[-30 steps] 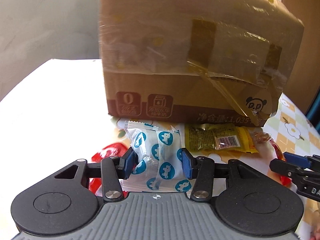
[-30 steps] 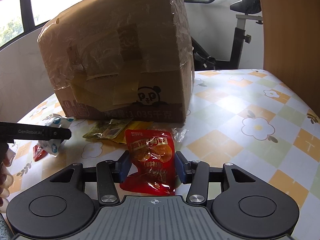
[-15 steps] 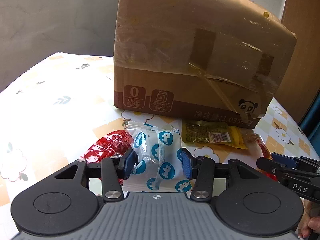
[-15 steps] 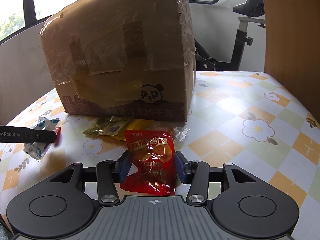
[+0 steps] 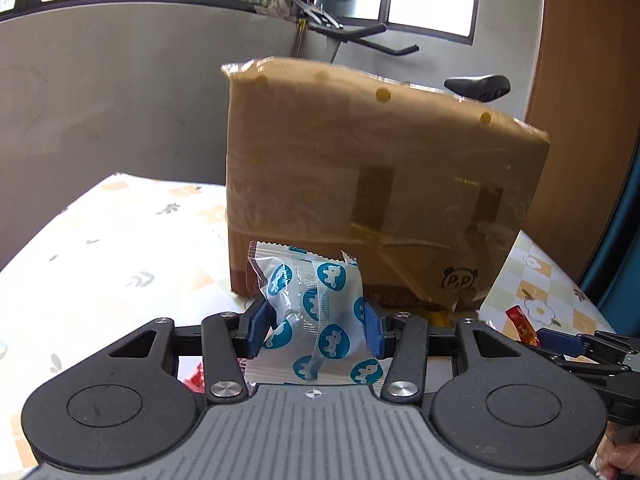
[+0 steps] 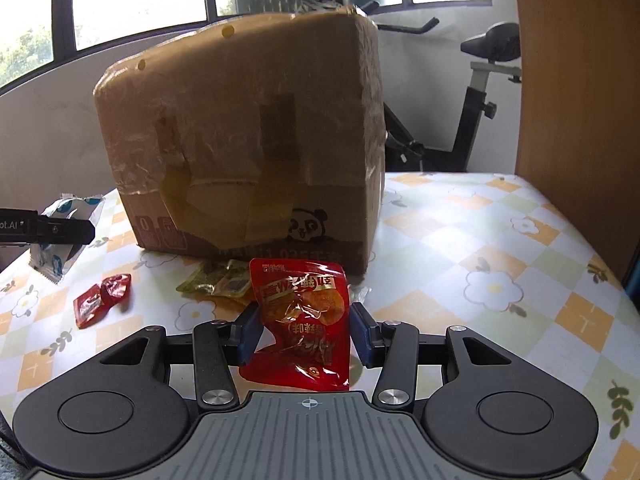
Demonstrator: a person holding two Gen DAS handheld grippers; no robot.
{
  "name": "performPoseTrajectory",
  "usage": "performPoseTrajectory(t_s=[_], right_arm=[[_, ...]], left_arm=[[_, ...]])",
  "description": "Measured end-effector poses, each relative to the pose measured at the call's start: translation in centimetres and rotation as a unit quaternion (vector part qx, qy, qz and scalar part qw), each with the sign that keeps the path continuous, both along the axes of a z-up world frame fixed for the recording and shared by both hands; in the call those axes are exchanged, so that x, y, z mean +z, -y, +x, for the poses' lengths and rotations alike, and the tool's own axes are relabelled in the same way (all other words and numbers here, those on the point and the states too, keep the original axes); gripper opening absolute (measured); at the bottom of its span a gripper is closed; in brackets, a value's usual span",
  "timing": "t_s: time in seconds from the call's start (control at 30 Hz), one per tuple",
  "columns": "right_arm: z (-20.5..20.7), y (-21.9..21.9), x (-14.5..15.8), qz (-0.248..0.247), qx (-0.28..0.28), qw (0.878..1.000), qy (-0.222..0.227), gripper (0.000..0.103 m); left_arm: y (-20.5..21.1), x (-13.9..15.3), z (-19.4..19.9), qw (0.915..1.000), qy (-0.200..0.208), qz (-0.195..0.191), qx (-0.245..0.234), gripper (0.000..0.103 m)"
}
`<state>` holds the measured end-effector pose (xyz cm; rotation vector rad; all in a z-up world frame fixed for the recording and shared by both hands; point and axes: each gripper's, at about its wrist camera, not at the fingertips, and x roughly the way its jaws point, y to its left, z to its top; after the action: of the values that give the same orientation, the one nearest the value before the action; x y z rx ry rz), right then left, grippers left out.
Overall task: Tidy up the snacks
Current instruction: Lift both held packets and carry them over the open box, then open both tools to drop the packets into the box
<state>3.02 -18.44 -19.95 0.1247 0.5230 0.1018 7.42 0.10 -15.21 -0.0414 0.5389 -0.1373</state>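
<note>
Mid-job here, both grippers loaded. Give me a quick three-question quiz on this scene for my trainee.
1. True or false: the left gripper holds a red packet.
2. Which lies nearest the front of the cardboard box on the table? A) yellow-green packet B) small red packet C) a cup
3. Fill in: the right gripper is shut on the ____ snack pouch.

Key
1. False: it grips the white packet with blue dots.
2. A
3. red
</note>
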Motion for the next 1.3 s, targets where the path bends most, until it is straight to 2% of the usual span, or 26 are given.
performPoseTrajectory(t_s=[0.33, 0.43, 0.53, 0.63, 0.73, 0.8, 0.9, 1.07, 1.17, 1.2, 1.27, 1.3], right_arm=[[0.3, 1.1, 9.0, -0.015, 0.015, 0.995, 0.1, 0.043], [1.2, 1.4, 11.5, -0.024, 0.022, 0.991, 0.126, 0.043], [2.2, 1.9, 13.8, -0.011, 0.024, 0.988, 0.149, 0.043], [3.4, 2.4, 15.7, -0.008, 0.026, 0.985, 0.168, 0.043], [5.0, 2.3, 17.3, -0.014, 0.031, 0.983, 0.181, 0.043], [6.5, 2.1, 17.8, -0.021, 0.034, 0.982, 0.185, 0.043], [9.3, 1.7, 17.9, -0.028, 0.033, 0.984, 0.175, 0.043], [14.0, 0.6, 16.8, -0.038, 0.023, 0.988, 0.151, 0.044], [15.8, 0.1, 15.9, -0.042, 0.02, 0.991, 0.127, 0.047], [16.2, 0.0, 15.7, -0.045, 0.018, 0.991, 0.122, 0.047], [16.4, -0.1, 15.2, -0.048, 0.012, 0.992, 0.117, 0.053], [16.3, 0.0, 15.0, -0.045, 0.013, 0.992, 0.115, 0.056]], left_arm=[[0.5, 7.8, 0.1, 0.9951, 0.095, -0.01, -0.026, 0.051], [0.6, 9.6, 0.9, 0.9931, 0.111, -0.019, -0.032, 0.051], [1.1, 11.3, 1.5, 0.9902, 0.135, -0.012, -0.032, 0.051], [1.0, 12.4, 2.3, 0.9887, 0.143, -0.021, -0.038, 0.051], [1.4, 13.5, 3.7, 0.9871, 0.153, -0.013, -0.044, 0.051], [1.8, 13.8, 5.3, 0.987, 0.155, -0.007, -0.043, 0.051], [2.0, 13.7, 8.0, 0.9897, 0.136, -0.004, -0.043, 0.051], [2.0, 12.7, 11.9, 0.9927, 0.115, 0.01, -0.034, 0.051], [2.0, 11.8, 13.1, 0.9928, 0.111, 0.032, -0.033, 0.053], [2.0, 11.6, 13.3, 0.9927, 0.11, 0.038, -0.034, 0.056], [1.9, 11.4, 13.6, 0.9918, 0.113, 0.049, -0.034, 0.078], [1.8, 11.3, 13.4, 0.9911, 0.117, 0.053, -0.034, 0.082]])
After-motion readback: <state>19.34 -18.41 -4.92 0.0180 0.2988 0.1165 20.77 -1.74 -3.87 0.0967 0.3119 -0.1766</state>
